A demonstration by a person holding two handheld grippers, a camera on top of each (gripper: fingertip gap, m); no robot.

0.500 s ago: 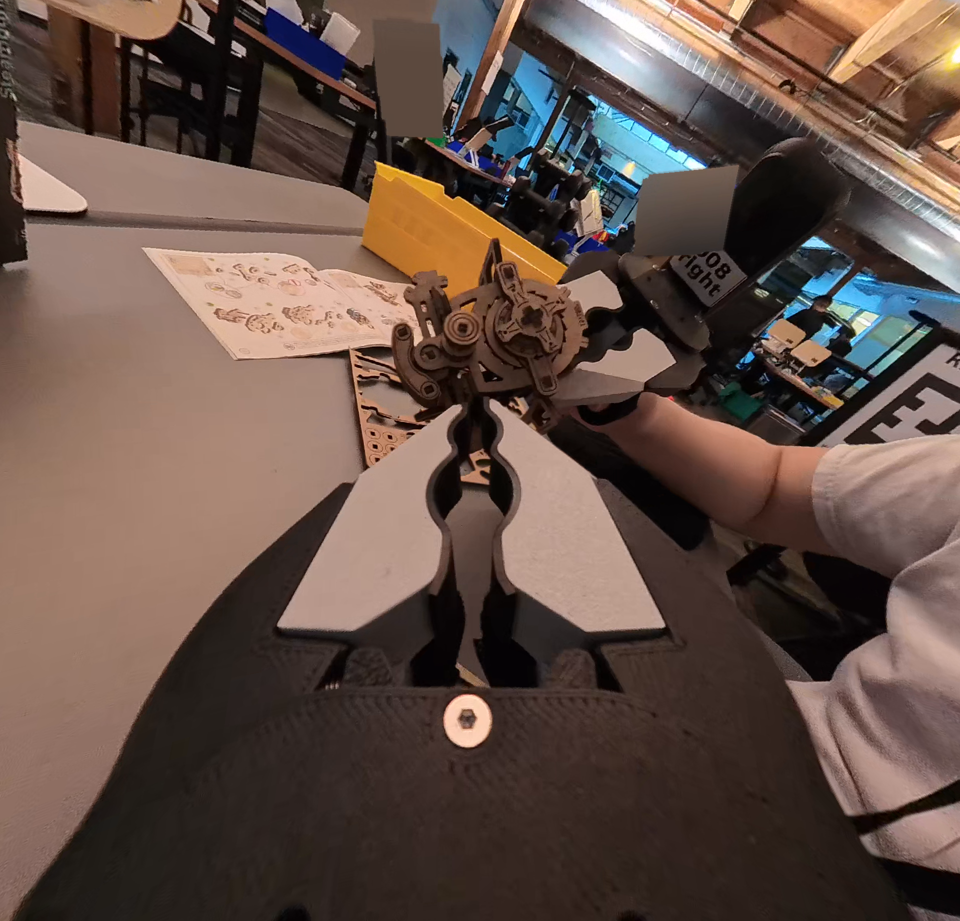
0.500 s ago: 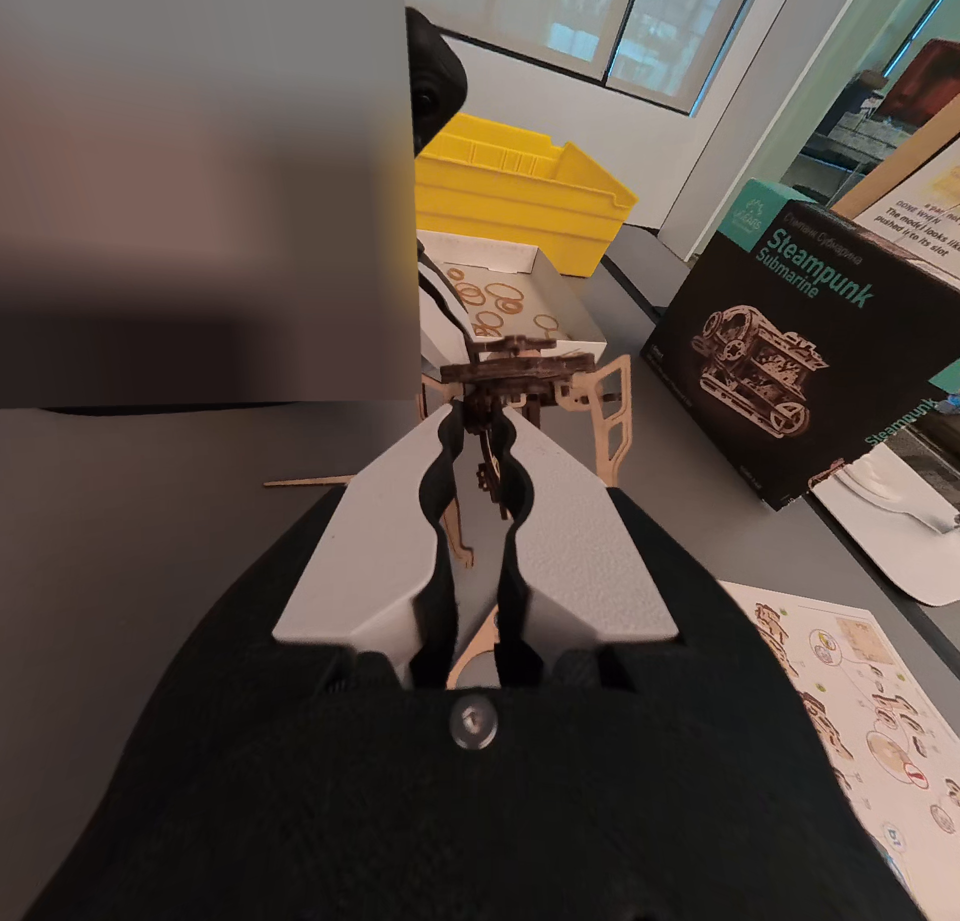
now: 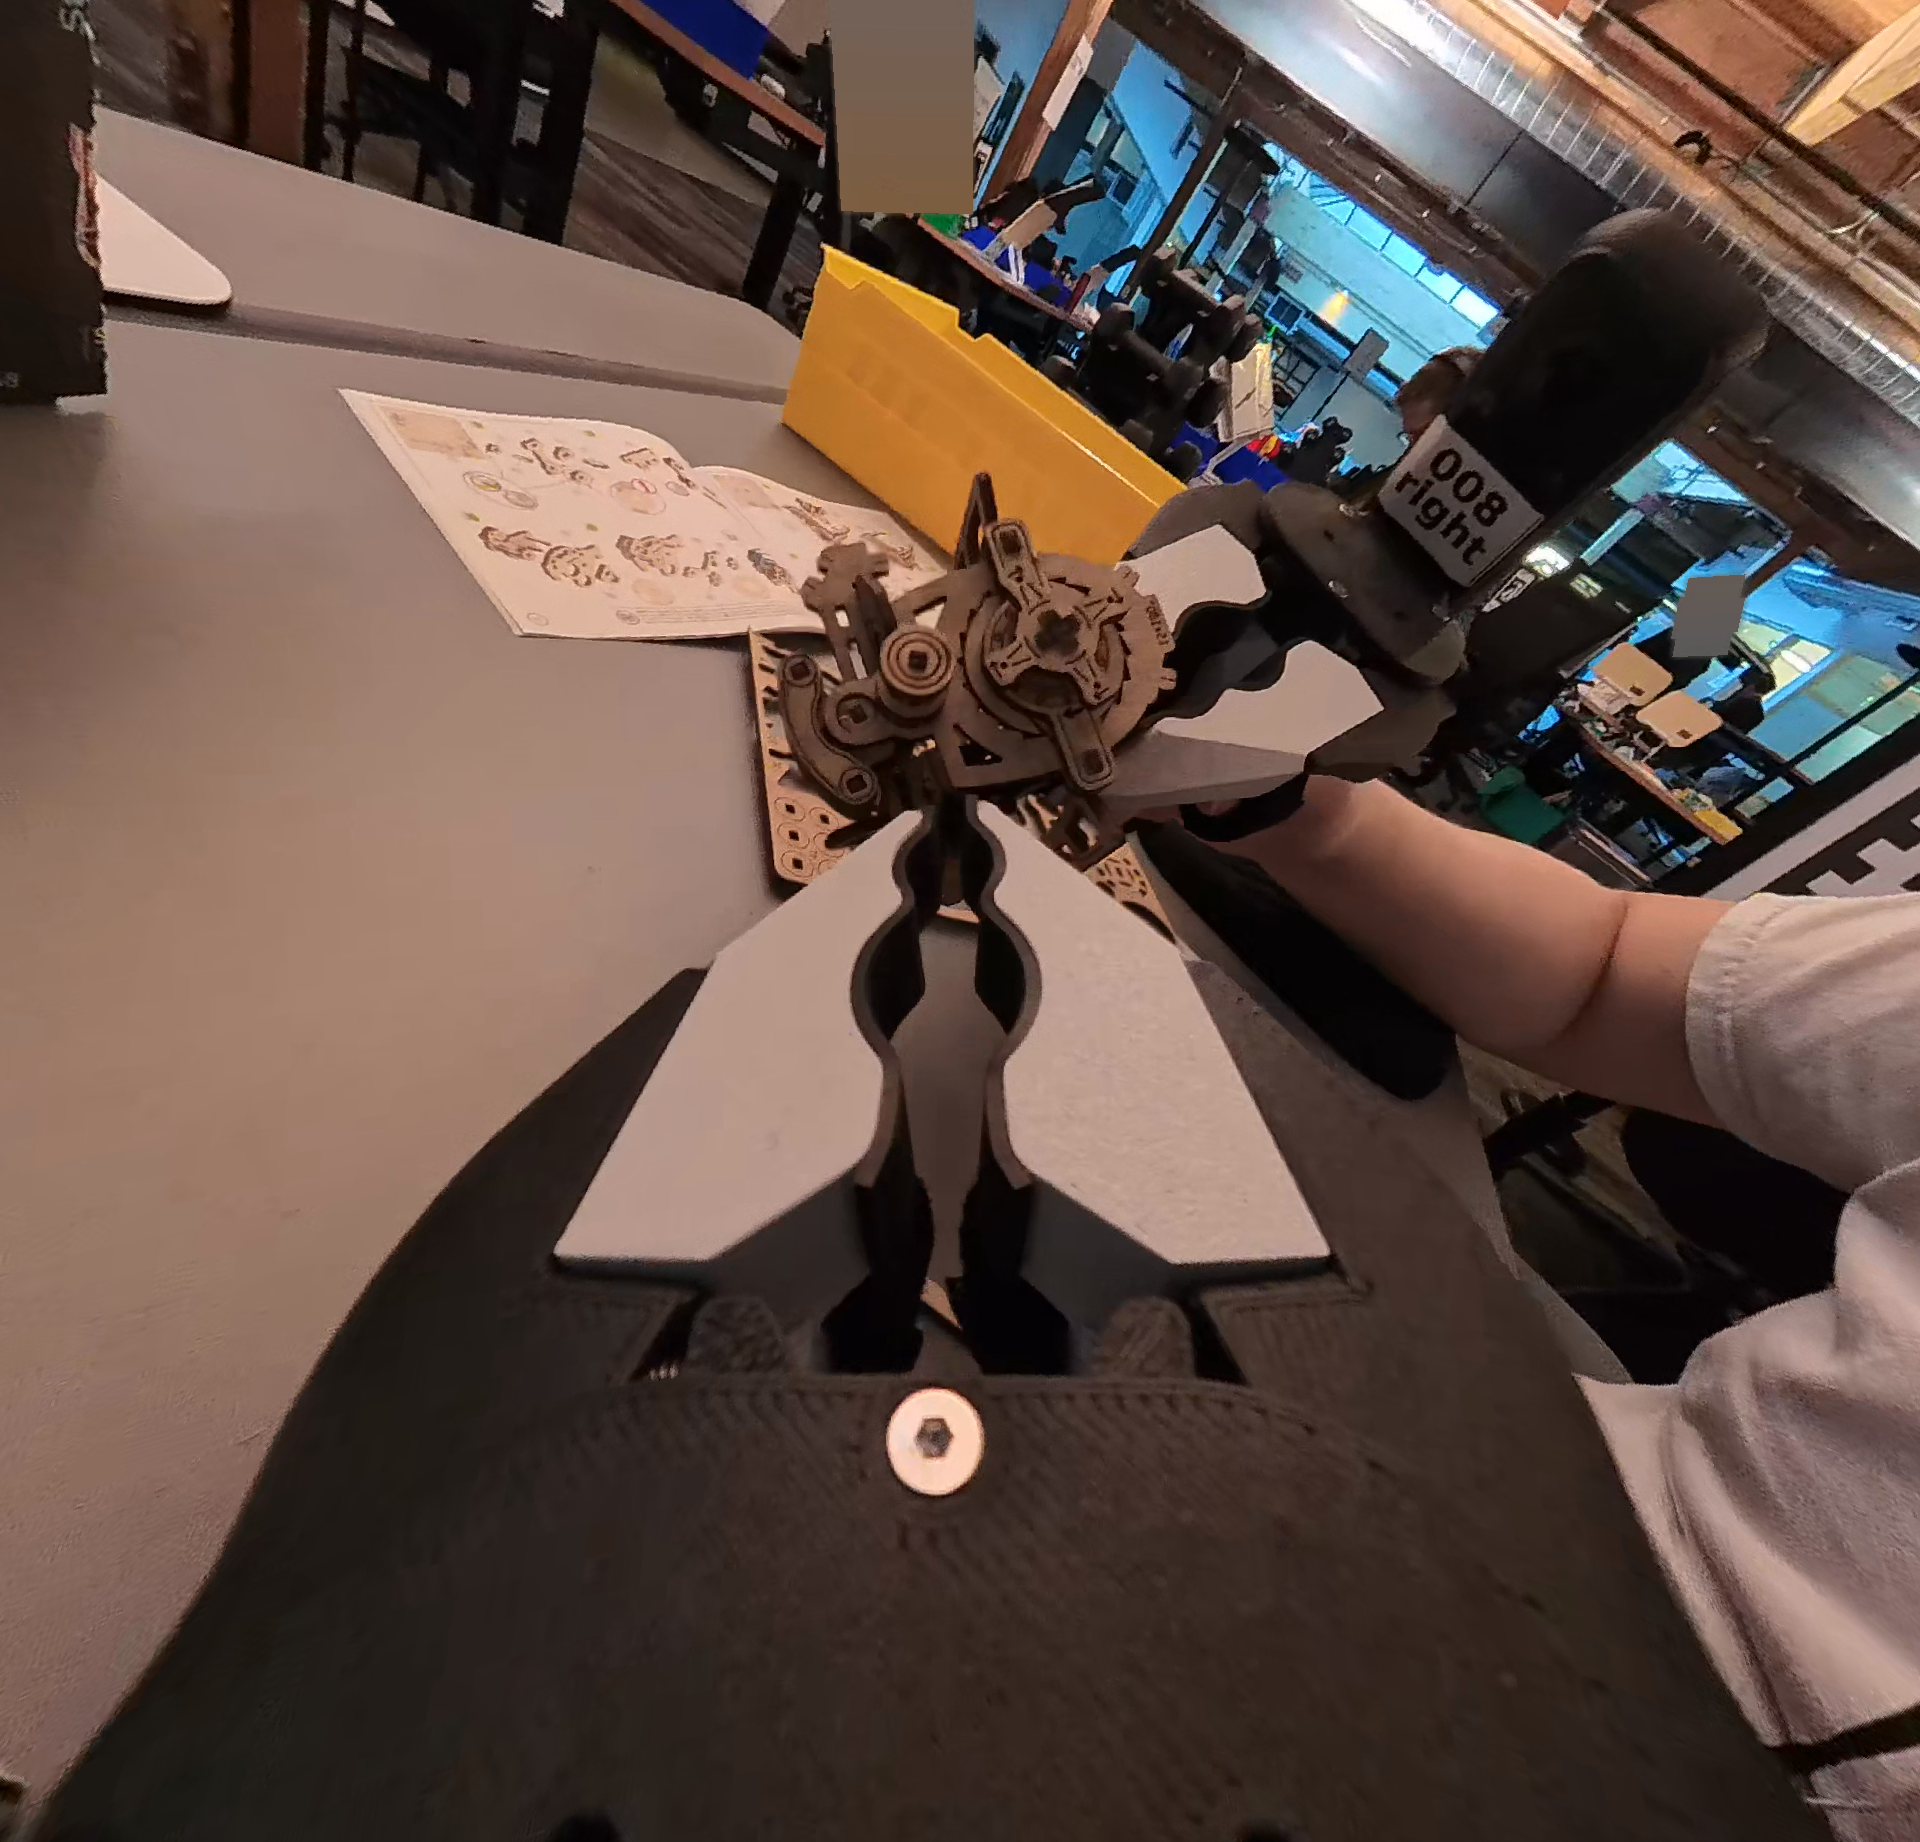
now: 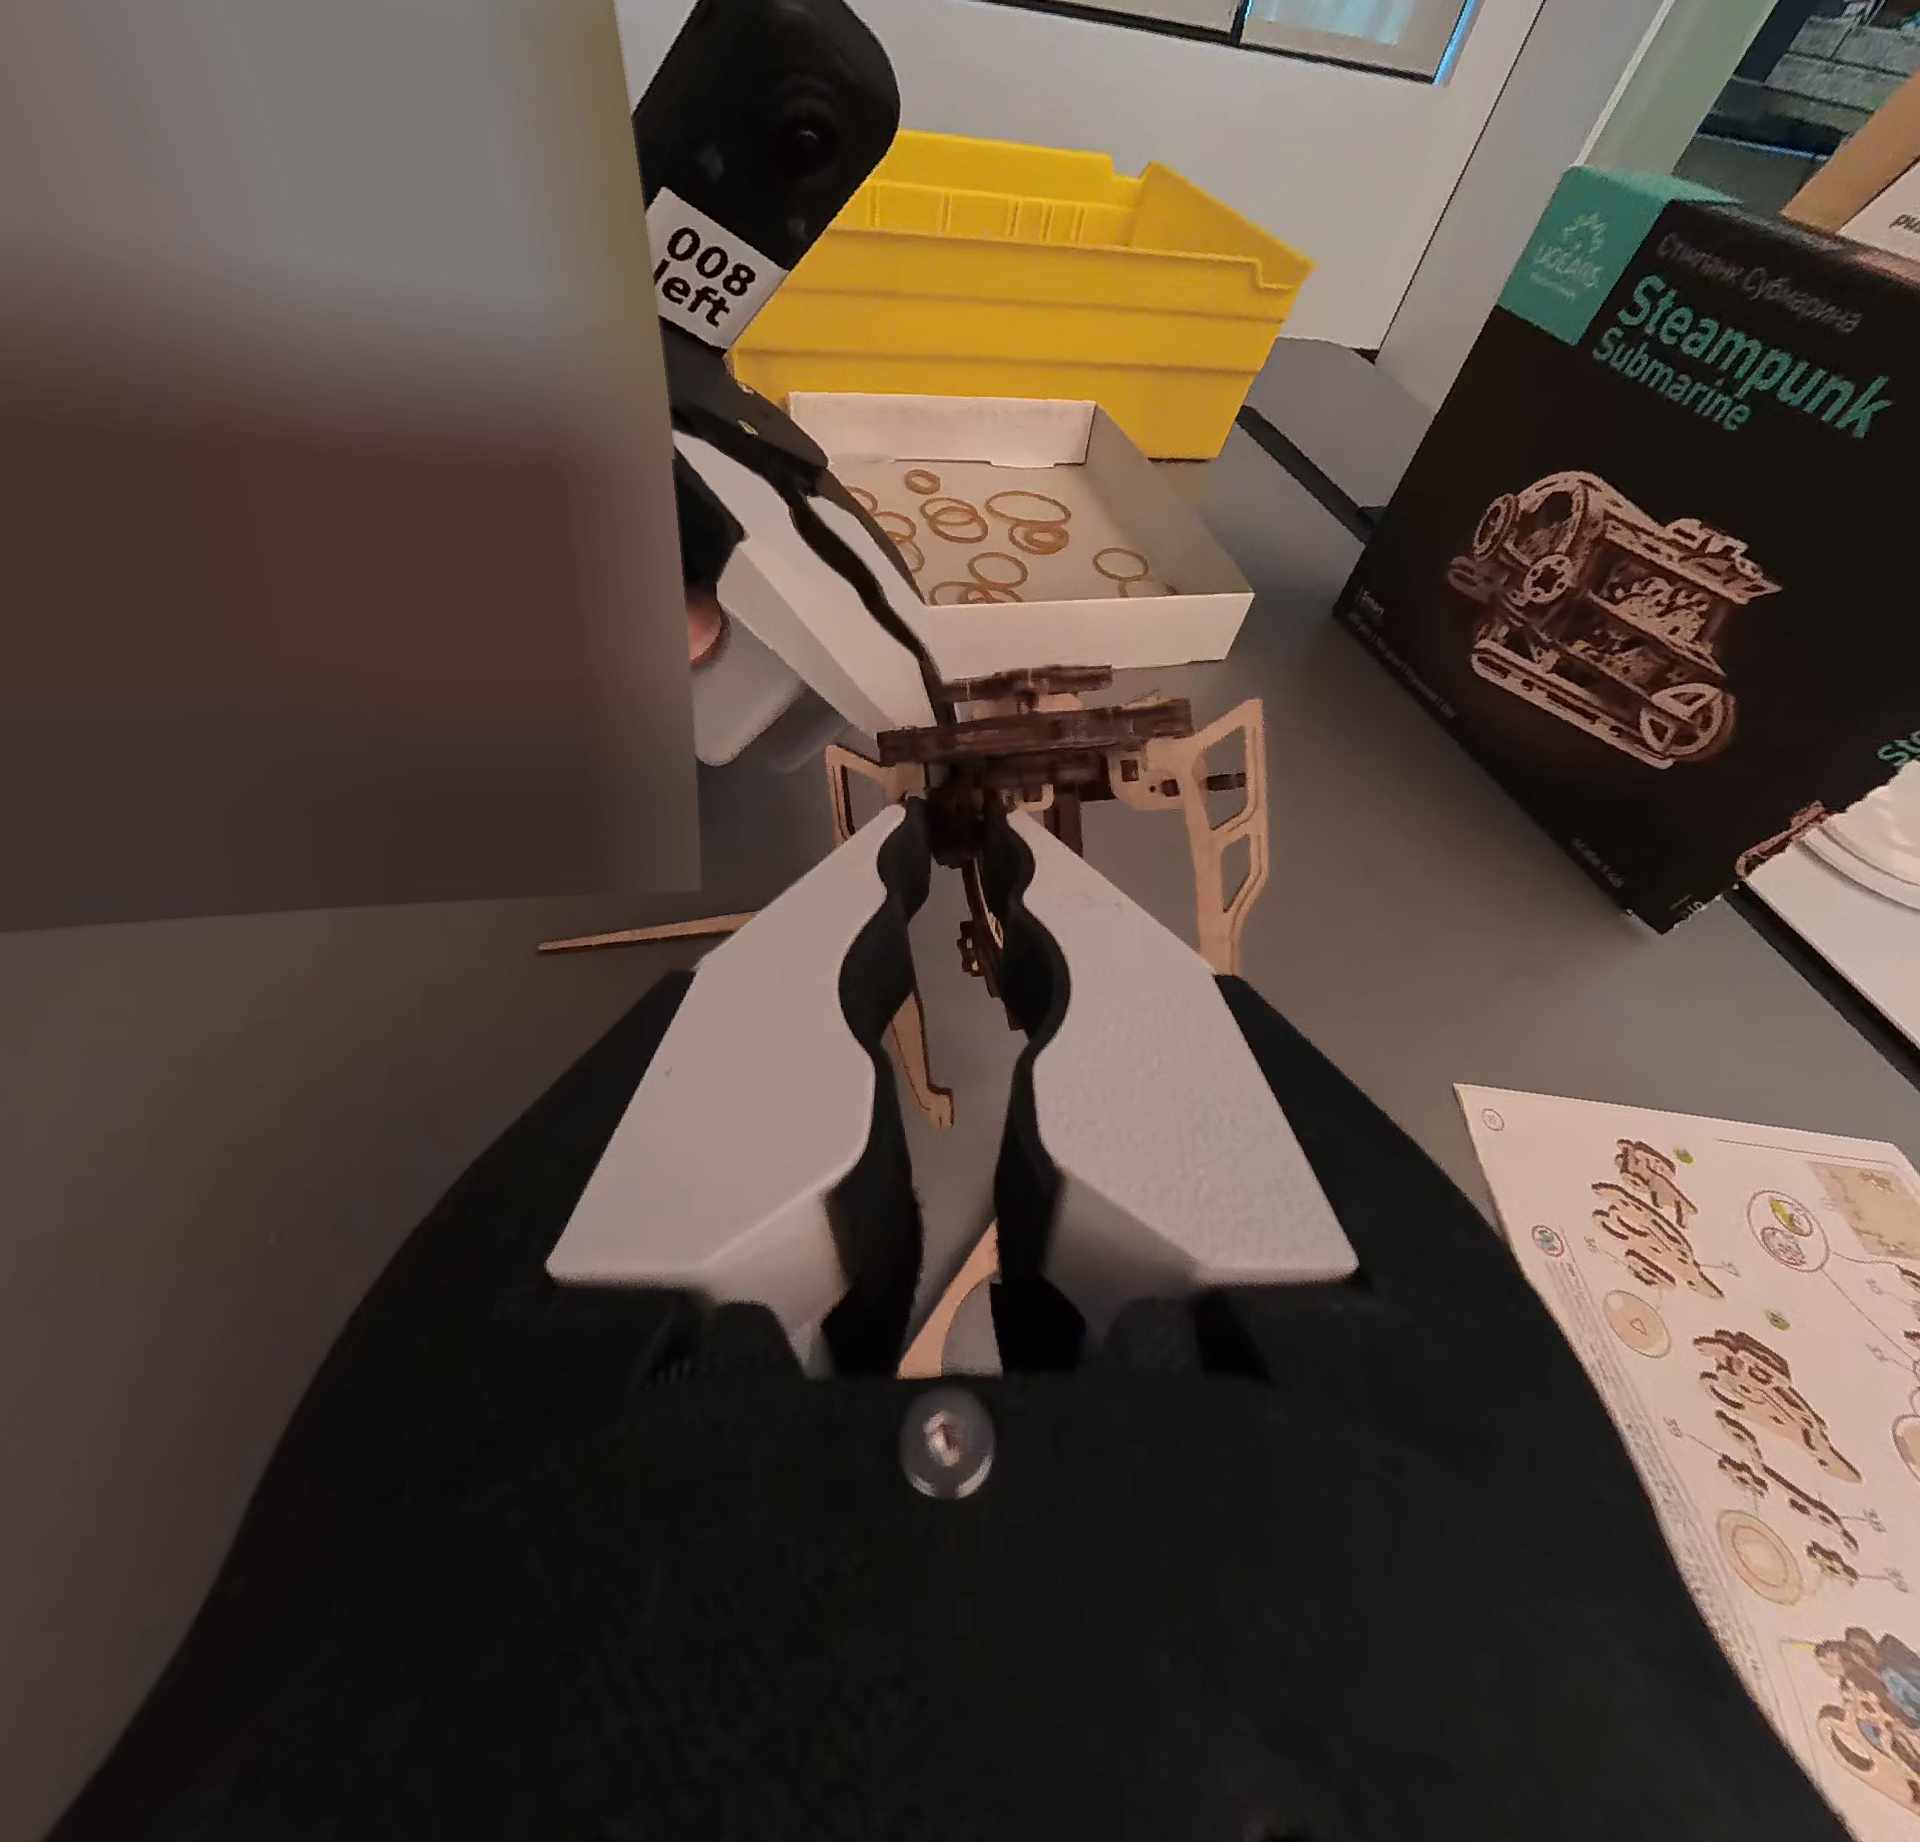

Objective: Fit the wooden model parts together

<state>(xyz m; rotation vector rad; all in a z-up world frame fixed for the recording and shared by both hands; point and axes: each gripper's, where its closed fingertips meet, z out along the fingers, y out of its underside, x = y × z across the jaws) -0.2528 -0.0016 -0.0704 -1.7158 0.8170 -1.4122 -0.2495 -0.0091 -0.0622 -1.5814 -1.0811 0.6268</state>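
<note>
Model: we see a dark brown wooden gear assembly (image 3: 997,680) held in the air above the grey table (image 3: 312,753), with the yellow plastic bin (image 3: 935,410) behind it.
Left gripper (image 3: 951,821): nearly closed, its tips pinching the assembly's lower edge.
Right gripper (image 4: 961,821): narrow too, clamped on the assembly from the side — in the left wrist view we see it (image 3: 1153,696) gripping the toothed disc.
Hidden: what the pads touch is hard for us to make out; a masked patch covers the right wrist view's upper left.
Only the left wrist view: the assembly's flat face, and a cut-out plywood sheet (image 3: 800,836) under it.
Only the right wrist view: the assembly edge-on, a shallow white box of tan rings (image 4: 1049,545) just in front of the bin, a pale wooden frame (image 4: 1226,816) standing below the assembly, and a black printed box (image 4: 1621,566) to the bin's right.
Both views: an open instruction booklet (image 3: 623,525) — cut off in the right wrist view.
</note>
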